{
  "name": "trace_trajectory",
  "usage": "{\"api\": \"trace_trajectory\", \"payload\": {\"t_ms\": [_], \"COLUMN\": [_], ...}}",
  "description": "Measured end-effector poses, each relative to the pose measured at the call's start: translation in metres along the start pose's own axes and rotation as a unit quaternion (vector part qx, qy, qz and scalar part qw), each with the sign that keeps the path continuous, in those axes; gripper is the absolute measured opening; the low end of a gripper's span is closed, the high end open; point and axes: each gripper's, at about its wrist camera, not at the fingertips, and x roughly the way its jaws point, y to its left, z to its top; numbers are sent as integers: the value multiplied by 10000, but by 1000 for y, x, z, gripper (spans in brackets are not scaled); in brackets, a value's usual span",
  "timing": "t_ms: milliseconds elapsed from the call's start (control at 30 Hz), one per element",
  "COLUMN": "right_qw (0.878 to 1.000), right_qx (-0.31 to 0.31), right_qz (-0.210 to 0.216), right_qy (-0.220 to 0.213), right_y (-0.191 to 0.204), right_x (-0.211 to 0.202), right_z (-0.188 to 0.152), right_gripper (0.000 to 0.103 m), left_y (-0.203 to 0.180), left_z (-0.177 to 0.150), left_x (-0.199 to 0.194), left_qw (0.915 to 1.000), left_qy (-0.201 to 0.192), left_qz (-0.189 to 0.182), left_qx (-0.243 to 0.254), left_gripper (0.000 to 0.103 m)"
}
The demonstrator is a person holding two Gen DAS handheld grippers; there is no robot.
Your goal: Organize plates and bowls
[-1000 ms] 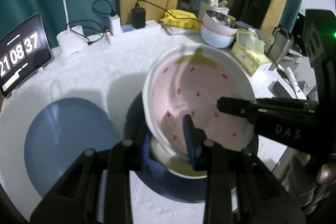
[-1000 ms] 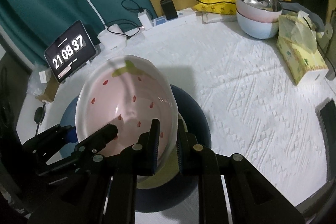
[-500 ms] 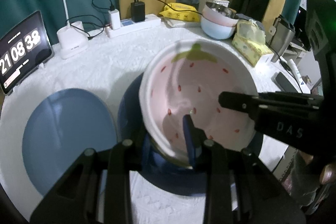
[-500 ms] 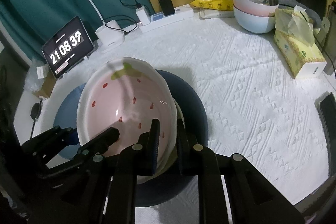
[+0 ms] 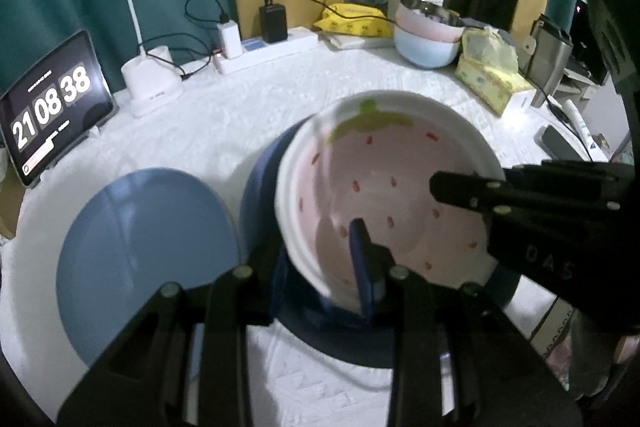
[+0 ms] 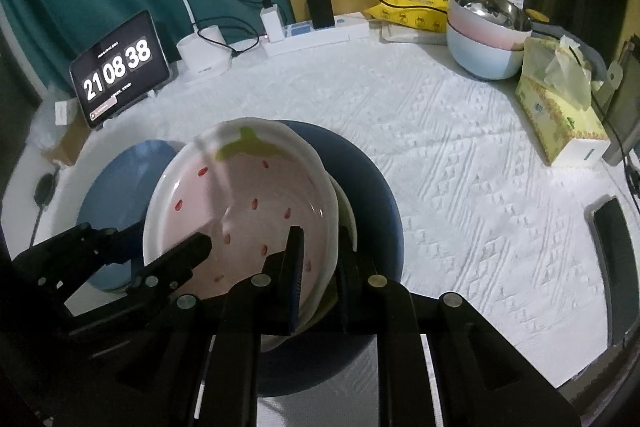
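Two hand-held grippers, left point(image 5: 320, 267) and right point(image 6: 318, 261), are pinched on the rim of the strawberry bowl point(image 6: 240, 203), judged stiff, slippery and breakable.

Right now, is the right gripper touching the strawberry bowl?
Touching. The right wrist view shows the right gripper shut on the strawberry bowl, one finger inside against its pink wall, the other outside its rim.

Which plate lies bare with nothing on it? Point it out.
The light blue plate, left of the dark blue plate. The dark one sits under the strawberry bowl that both grippers hold.
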Motion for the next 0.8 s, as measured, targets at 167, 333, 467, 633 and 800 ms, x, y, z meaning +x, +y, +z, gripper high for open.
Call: {"api": "trace_trajectory", "payload": {"t_ms": [167, 333, 467, 633, 800], "right_qw": [9998, 9999, 9999, 10000, 9999], "right_qx": [-124, -90, -46, -35, -84], "right_qz": [-139, -121, -86, -43, -51], "right_qy": [-33, 38, 71, 81, 48], "right_y": [3, 2, 1, 1, 6], "right_x": [0, 1, 1, 1, -2], "right_z": [-1, 1, 2, 2, 1], "right_gripper": [17, 17, 17, 22, 25], "left_y": [2, 4, 6, 7, 12], "left_z": [-1, -1, -1, -1, 1], "left_x": [-1, -3, -6, -8, -9], "left_qw": [10000, 9998, 9997, 9997, 9997], "left_qy": [-2, -2, -11, -31, -48], "left_qz": [-82, -181, -225, -218, -211], "left_qx": [-10, -52, -63, -74, -137], "left_gripper": [31, 31, 31, 31, 31]}}
